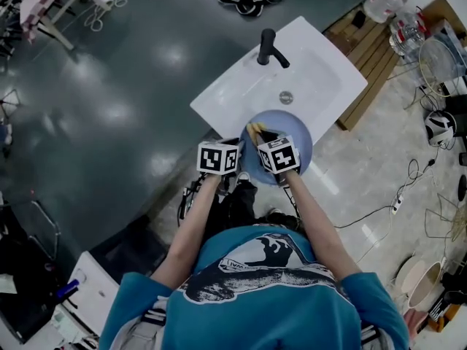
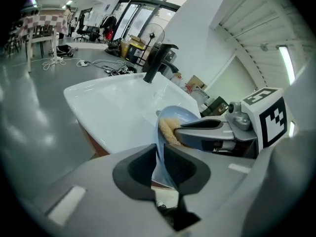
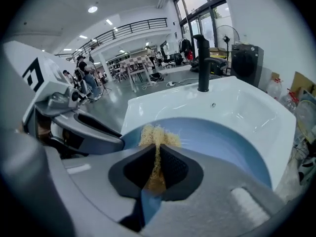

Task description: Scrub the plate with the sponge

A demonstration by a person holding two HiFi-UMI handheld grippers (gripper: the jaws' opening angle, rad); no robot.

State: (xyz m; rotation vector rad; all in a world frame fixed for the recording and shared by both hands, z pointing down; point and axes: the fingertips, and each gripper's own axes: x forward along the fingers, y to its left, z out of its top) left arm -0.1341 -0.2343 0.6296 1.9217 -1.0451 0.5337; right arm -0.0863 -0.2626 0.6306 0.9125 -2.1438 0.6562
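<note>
Sponge [image 3: 157,135] and plate [image 3: 222,142] are meeting at the near edge of a white sink [image 1: 321,86], and I am working both claws at once. My left gripper [image 2: 159,167] is clamping down on the rim of the pale blue plate, with the thin edge running straight up between the two dark pads and both pads pressing on it. My right gripper [image 3: 157,168] is squeezing the tan, fibrous sponge, its jaws drawn in tight on the lower part while the frayed upper part is spreading out beyond the tips and lying against the plate's inner face. I am holding the plate so that it is overlapping the sink's near rim, one part sitting over the basin and the other reaching back toward my body. The sponge is touching the plate on the side nearest my left claw, and the rest of the blue face is showing bare. Beyond the plate the basin is showing its round metal drain [image 1: 286,98], and a black faucet [image 1: 268,48] is standing upright on the far rim with its spout pointing over the bowl. Wooden slats [image 1: 372,71] are lying just beside the sink on my right, cables are trailing across the pale floor there, and a grey glossy floor is stretching away on my left.
</note>
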